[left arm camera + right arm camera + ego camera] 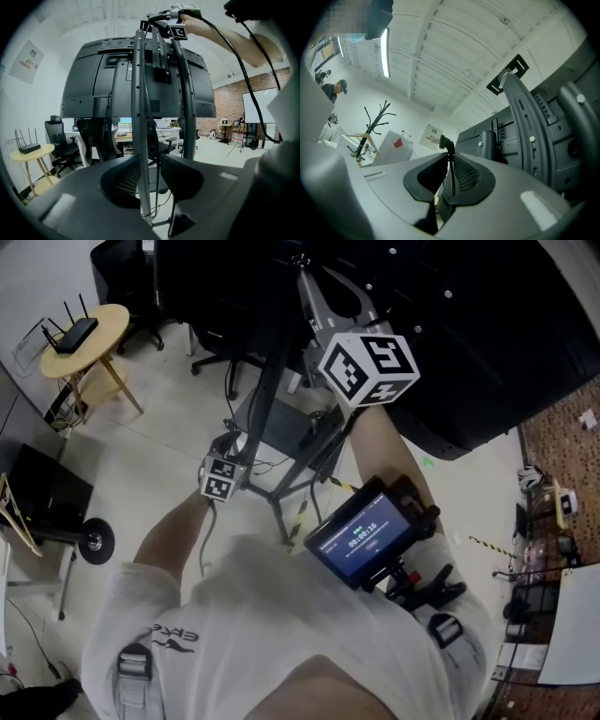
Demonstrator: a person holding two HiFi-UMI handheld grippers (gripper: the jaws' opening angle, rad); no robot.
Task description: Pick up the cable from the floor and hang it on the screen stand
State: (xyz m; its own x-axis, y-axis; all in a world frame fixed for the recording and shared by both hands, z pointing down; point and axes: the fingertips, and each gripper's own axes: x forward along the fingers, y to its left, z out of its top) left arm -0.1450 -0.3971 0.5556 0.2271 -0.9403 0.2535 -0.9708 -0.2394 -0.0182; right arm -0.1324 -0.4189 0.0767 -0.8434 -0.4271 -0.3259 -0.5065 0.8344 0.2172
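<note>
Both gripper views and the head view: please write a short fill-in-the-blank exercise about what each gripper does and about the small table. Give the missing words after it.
1. The right gripper is shut on a thin black ____.
2. The left gripper grips nothing; it is ____, not shut.
3. On the round yellow table stands a black ____ with antennas.

Missing words: cable; open; router.

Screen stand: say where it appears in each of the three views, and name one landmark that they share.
Head view: the screen stand runs from top centre down to its legs at mid-frame.
Left gripper view: centre, its grey uprights run from top to bottom.
Right gripper view: right side, as a curved slotted arm.
Shared landmark: the black back of the screen.
</note>
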